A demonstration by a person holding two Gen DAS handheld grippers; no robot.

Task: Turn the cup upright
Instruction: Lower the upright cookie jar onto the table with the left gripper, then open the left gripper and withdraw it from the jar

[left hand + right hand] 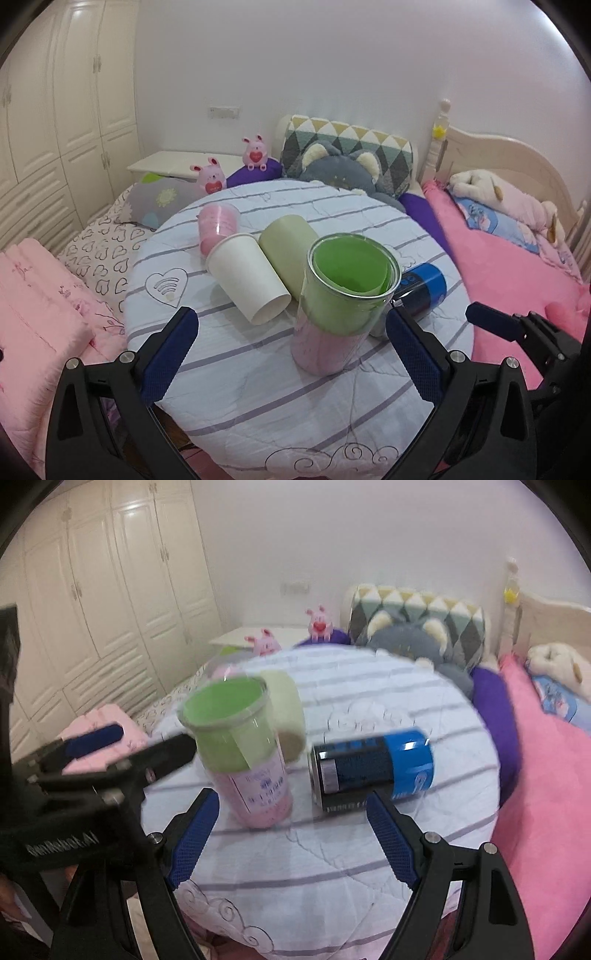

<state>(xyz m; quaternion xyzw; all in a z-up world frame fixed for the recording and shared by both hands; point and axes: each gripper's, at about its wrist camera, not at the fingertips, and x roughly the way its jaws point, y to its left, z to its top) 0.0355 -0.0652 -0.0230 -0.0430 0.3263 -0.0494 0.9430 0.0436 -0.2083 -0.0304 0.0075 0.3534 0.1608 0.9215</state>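
A round tabletop (229,402), covered by a white quilted cloth with purple stripes, is seen. A clear cup (341,306) with a green liner stands upright near its centre. At eleven o'clock a white paper cup (247,277) and a pale green cup (288,247) are laid on their sides, touching; behind them lies a pink cup (216,225). At two o'clock a blue can (423,288) lies sideways.

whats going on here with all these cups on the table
A person holds a gripper in each hand over a round table covered by a striped cloth. The clear cup stands upright, apart from both grippers. The left gripper and right gripper have open jaws, holding nothing. The white cup, pale green cup and blue can lie on their sides.
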